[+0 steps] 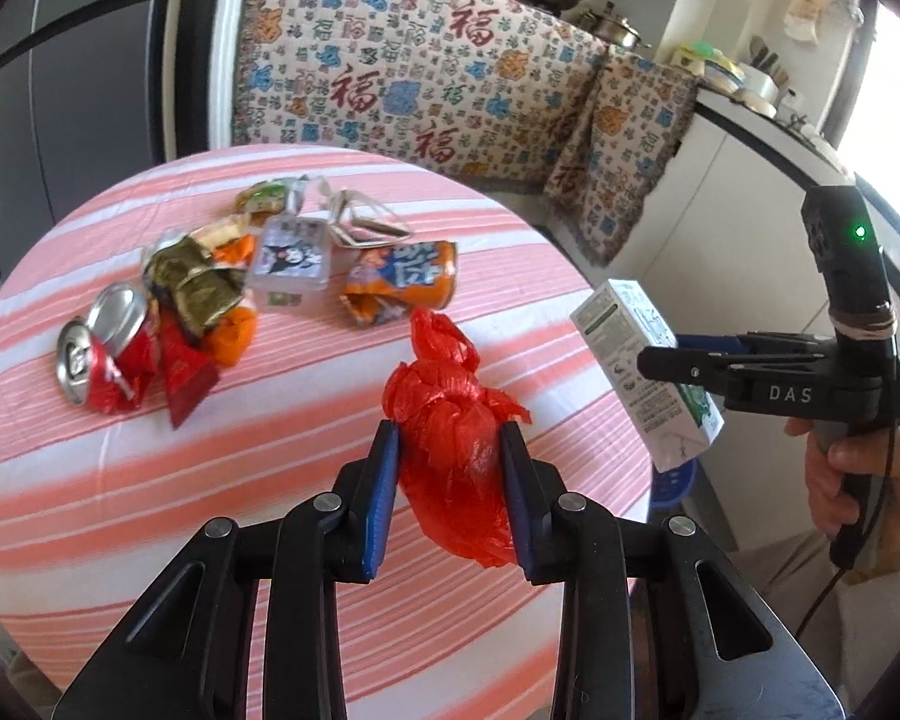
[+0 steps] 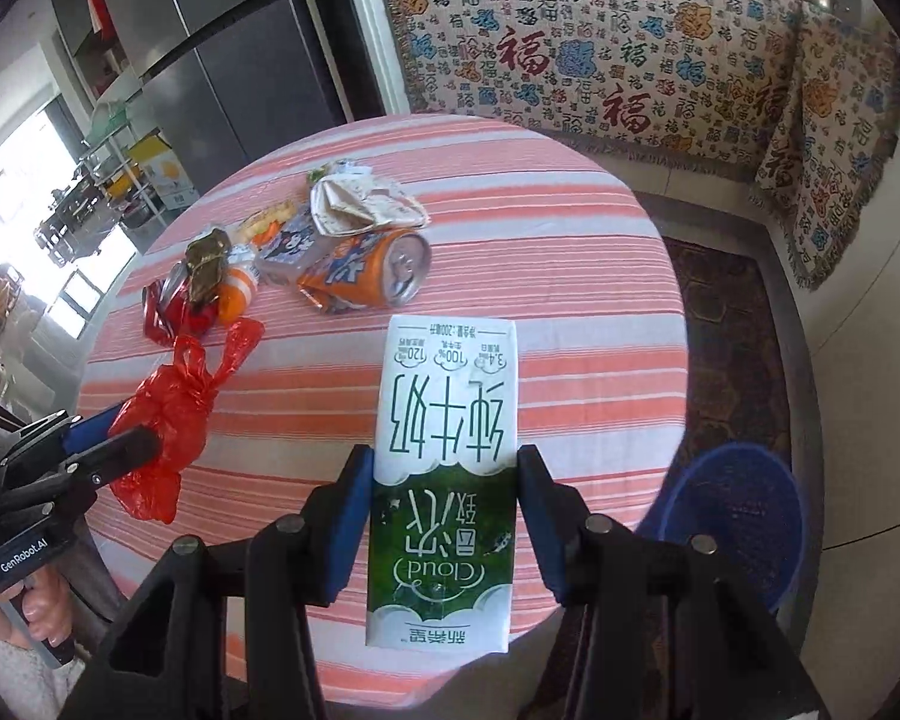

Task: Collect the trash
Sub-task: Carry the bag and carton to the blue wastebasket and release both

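Observation:
My left gripper (image 1: 450,438) is shut on a knotted red plastic bag (image 1: 450,420), held above the striped round table (image 1: 270,510); the same bag (image 2: 162,414) shows at the left of the right wrist view. My right gripper (image 2: 444,456) is shut on a white-and-green milk carton (image 2: 444,468), lifted over the table's near edge; that carton (image 1: 642,372) appears at the right of the left wrist view. Other trash lies in a pile at the table's far side: a crushed red can (image 1: 99,354), an orange can (image 1: 402,279), wrappers (image 1: 192,288) and crumpled paper (image 1: 360,219).
A blue basket (image 2: 738,516) stands on the floor beside the table at the right. A patterned cloth (image 1: 426,78) covers furniture behind the table. A kitchen counter with pots (image 1: 750,84) runs at the right, a grey fridge (image 2: 222,48) at the back left.

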A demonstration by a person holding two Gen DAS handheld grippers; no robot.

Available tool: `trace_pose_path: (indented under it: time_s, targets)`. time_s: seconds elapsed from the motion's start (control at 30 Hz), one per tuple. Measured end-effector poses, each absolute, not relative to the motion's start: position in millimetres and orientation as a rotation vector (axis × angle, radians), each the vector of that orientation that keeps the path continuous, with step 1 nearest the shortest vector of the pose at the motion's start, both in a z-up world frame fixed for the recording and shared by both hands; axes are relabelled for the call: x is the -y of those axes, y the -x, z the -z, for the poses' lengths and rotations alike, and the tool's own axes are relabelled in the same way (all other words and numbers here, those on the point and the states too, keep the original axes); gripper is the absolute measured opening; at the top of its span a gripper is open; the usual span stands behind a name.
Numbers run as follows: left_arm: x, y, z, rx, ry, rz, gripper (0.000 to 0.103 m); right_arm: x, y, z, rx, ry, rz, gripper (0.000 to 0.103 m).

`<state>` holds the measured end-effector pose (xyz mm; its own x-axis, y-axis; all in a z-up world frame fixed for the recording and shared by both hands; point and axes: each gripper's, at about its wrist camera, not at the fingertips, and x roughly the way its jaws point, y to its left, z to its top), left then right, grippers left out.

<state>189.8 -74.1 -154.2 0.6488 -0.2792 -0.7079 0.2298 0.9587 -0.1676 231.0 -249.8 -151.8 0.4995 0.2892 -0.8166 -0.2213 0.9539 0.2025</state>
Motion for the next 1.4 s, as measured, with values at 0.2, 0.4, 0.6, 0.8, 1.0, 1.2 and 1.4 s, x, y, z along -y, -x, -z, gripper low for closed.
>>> trace_pose_path:
  time_s: [0.2, 0.4, 0.6, 0.8, 1.0, 1.2, 1.4]
  targets:
    - [148.1, -210.2, 145.8, -0.821, 0.054, 0.413, 0.033, 326.7, -227.4, 153.2, -0.977, -0.153, -0.173, 0.048]
    - [244.8, -232.6, 147.7, -0.826, 0.011, 0.543, 0.033, 419.7, -221.4, 163.4, -0.961, -0.199, 0.027, 0.049]
    - [325.6, -258.2, 175.9, -0.886, 0.013, 0.624, 0.033, 494.0, -223.2, 195.5, -0.981, -0.29, 0.162, 0.049]
    - [375.8, -279.9, 215.8, -0.94, -0.007, 0.628, 0.033, 540.9, -229.0, 232.9, -0.987, -0.356, 0.235, 0.049]
    - [409.0, -295.6, 250.4, -0.99, -0.031, 0.63, 0.033, 568.8, -234.9, 267.4, -1.013, -0.424, 0.231, 0.049]
    - [431.1, -304.4, 278.6, -1.035, -0.06, 0.632, 0.033, 585.6, -239.5, 291.2, -1.04, -0.491, 0.225, 0.049]
    - [447.3, -314.0, 298.2, -1.065, -0.077, 0.638, 0.054, 592.5, -241.7, 304.8, -1.052, -0.52, 0.236, 0.057]
